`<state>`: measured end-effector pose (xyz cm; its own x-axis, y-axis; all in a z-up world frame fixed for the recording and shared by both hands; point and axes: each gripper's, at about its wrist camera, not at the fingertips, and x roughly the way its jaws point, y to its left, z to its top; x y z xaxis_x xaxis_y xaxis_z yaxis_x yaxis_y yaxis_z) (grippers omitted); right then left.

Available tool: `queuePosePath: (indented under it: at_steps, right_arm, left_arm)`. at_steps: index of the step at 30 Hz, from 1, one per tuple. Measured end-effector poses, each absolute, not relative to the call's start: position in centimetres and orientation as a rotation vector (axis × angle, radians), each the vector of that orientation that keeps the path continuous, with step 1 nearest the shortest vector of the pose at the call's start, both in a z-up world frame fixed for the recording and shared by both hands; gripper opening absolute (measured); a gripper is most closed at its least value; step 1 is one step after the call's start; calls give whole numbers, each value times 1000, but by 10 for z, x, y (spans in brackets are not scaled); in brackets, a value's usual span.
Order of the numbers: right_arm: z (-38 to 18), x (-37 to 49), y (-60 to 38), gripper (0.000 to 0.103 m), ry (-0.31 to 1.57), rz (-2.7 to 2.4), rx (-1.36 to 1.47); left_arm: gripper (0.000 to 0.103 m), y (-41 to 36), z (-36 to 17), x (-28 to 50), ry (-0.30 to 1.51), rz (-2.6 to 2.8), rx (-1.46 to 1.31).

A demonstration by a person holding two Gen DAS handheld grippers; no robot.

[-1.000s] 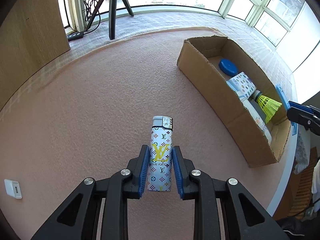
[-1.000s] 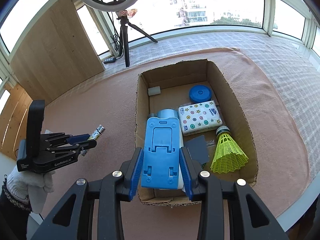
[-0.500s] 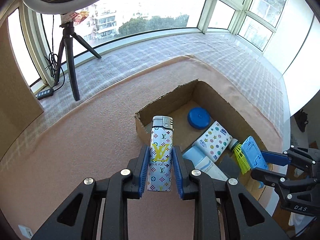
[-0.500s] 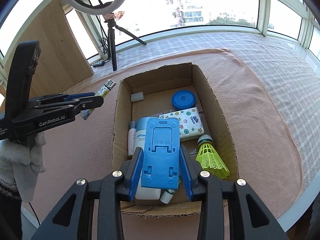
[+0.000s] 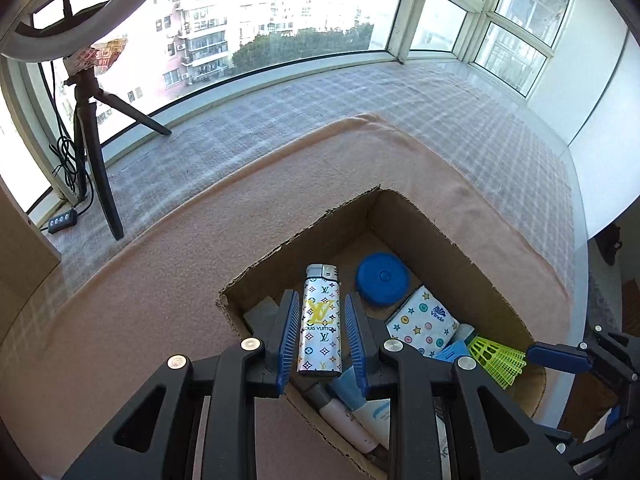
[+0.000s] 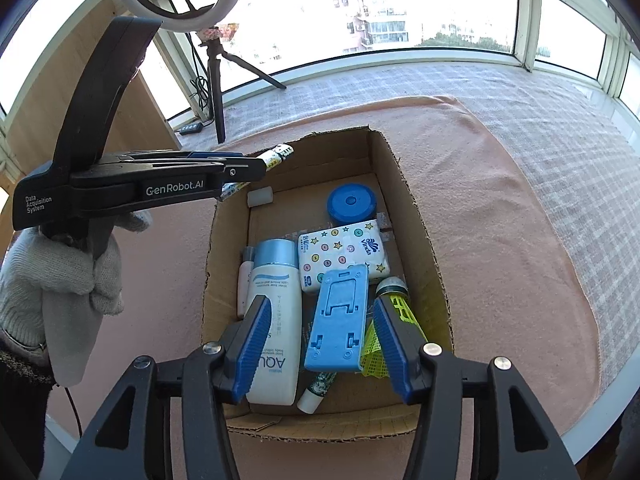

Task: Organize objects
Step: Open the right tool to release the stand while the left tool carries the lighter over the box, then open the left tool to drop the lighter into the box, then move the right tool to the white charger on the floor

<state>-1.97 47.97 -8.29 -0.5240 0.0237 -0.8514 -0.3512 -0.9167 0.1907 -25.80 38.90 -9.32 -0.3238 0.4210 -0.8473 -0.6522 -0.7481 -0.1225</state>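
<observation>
Pink blanket (image 5: 168, 280). Cardboard box (image 6: 416, 216), twelve o'clock. Left gripper (image 5: 322, 334) spread beside lighter (image 5: 320, 320), grip uncertain; lower gently. Right gripper (image 6: 320, 344) wide, empty.

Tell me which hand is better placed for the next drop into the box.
Left. Its tongs hold the lighter above the box; the right tongs are open and empty, the blue stand already lying inside.

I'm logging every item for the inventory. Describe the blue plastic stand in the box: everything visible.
The blue plastic stand is a flat, rectangular moulded panel with a recessed fold-out flap and small slots near its lower end. It lies tilted in the cardboard box, resting on other contents: its upper end overlaps the tissue pack, with the white bottle on one side and the yellow shuttlecock on the other. The right gripper is open around it, pads apart from its edges.
</observation>
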Motion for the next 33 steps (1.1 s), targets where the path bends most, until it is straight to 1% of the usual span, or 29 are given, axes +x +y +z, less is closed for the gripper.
queuePosePath:
  at_steps: [3, 9, 12, 13, 14, 16, 19, 21, 22, 23, 27, 29, 33]
  right_arm:
    - [-81, -20, 479, 59, 481, 2514, -1387]
    - [-80, -23, 475, 59, 473, 2516, -1391]
    - [-78, -25, 470, 59, 462, 2524, -1394]
    - [-78, -26, 468, 59, 461, 2527, -1395]
    - [-77, -27, 465, 59, 458, 2530, -1397]
    - [-77, -29, 460, 59, 452, 2537, -1400]
    - [-75, -32, 451, 59, 444, 2553, -1404]
    - [-75, -34, 444, 59, 435, 2561, -1411]
    - [-74, -36, 439, 59, 433, 2568, -1414]
    - [-74, -37, 435, 59, 431, 2577, -1417]
    - [-73, -46, 414, 59, 408, 2610, -1439]
    - [-73, -50, 404, 59, 401, 2628, -1451]
    - [-77, -59, 380, 59, 389, 2658, -1485]
  left_arm:
    - [26, 386, -94, -260, 314, 2102, -1258]
    - [26, 372, -91, -257, 317, 2131, -1262]
    - [28, 360, -88, -257, 298, 2152, -1267]
    - [32, 355, -86, -256, 293, 2160, -1267]
    - [39, 350, -85, -255, 289, 2165, -1270]
    - [45, 339, -82, -253, 271, 2172, -1272]
    - [46, 319, -76, -247, 248, 2193, -1272]
    - [55, 304, -73, -241, 238, 2217, -1273]
    - [62, 295, -71, -238, 232, 2236, -1270]
    - [64, 285, -70, -234, 227, 2251, -1265]
    - [67, 242, -72, -214, 191, 2310, -1287]
    - [72, 218, -76, -204, 159, 2335, -1320]
    - [72, 171, -83, -184, 128, 2395, -1370]
